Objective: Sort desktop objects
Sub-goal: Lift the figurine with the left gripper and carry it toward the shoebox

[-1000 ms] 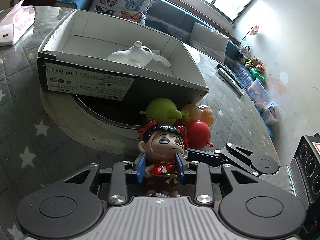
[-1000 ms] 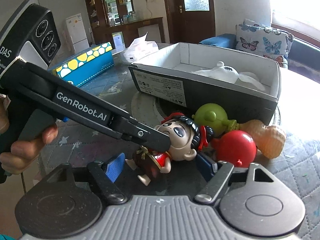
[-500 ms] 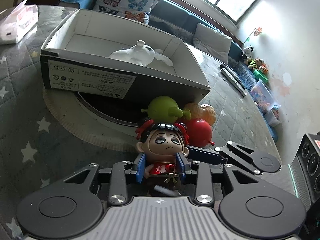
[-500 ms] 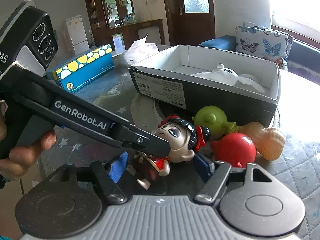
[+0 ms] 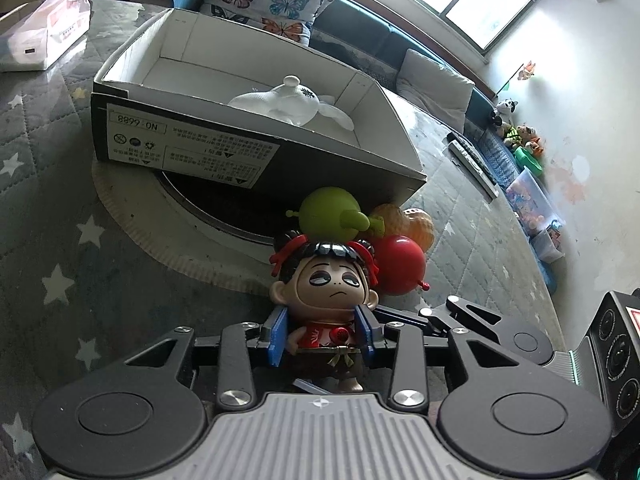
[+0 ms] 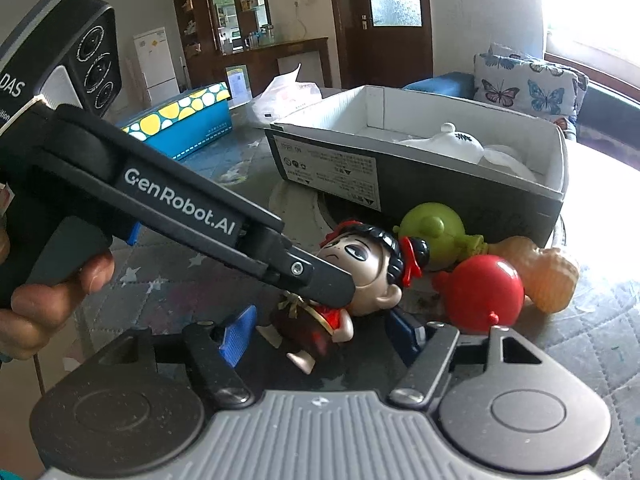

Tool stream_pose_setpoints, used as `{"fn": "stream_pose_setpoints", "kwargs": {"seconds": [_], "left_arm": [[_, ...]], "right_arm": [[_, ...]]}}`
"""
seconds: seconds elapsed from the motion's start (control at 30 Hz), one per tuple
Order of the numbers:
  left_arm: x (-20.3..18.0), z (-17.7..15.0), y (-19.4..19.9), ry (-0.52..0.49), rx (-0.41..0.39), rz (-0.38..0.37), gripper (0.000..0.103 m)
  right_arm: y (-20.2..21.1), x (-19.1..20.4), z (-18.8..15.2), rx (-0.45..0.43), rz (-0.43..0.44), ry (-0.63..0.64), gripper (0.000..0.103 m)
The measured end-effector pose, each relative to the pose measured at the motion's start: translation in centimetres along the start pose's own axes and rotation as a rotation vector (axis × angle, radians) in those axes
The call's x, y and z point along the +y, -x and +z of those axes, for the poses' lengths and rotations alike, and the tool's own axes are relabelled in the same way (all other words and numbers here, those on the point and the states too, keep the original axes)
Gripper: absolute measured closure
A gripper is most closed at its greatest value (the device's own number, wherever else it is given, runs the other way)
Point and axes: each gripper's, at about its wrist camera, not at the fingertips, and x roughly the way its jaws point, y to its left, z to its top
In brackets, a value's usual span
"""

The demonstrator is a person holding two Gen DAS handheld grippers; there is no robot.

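A white toy (image 5: 292, 100) is lying inside the open box (image 5: 256, 152), while a green toy (image 5: 328, 216), a red ball (image 5: 398, 266) and an orange peanut-shaped toy (image 6: 536, 268) are sitting on the table just outside it, so the sorting looks partly done. The left gripper (image 5: 323, 334) is pinching a big-headed doll (image 5: 326, 284) at the torso, its blue pads pressing both sides. The right gripper (image 6: 320, 334) is standing wide apart, holding nothing, with the doll between its pads but untouched.
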Motion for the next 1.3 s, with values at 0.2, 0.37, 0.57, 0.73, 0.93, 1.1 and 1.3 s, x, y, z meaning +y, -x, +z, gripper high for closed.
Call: {"fn": "stream_pose_setpoints", "kwargs": {"seconds": [0.2,0.37,0.57,0.73,0.93,1.1,1.3], "left_arm": [[-1.2,0.2,1.7,-0.017,-0.034,-0.012,0.066],[-3.1,1.6,2.1,-0.056,-0.062,-0.084,0.082],[-2.9,1.9,-0.1,-0.028,-0.015,-0.089,0.081],[-2.4,1.5,0.0,-0.035,-0.008,-0.092,0.08],[-1.3,1.6,2.0,-0.046,-0.072,-0.046,0.077],[1.4,2.5,2.7,0.01,-0.134,-0.004,0.074],[3.8,3.7,2.0,0.045,-0.157,0.0,0.073]], "right_arm": [[1.5,-1.6,2.0,-0.04,-0.007,0.051,0.034],[2.9,-2.2,4.5,-0.071,-0.001,0.072,0.046],[1.2,-4.1,4.5,-0.025,-0.003,0.028,0.048],[0.6,-4.9,3.6,-0.011,-0.011,0.034,0.047],[-0.9,-7.6,5.2,-0.017,-0.03,0.047,0.047],[-1.8,-9.3,6.2,-0.025,-0.045,0.062,0.039],[-3.5,-12.0,7.6,-0.007,-0.05,0.089,0.036]]}}
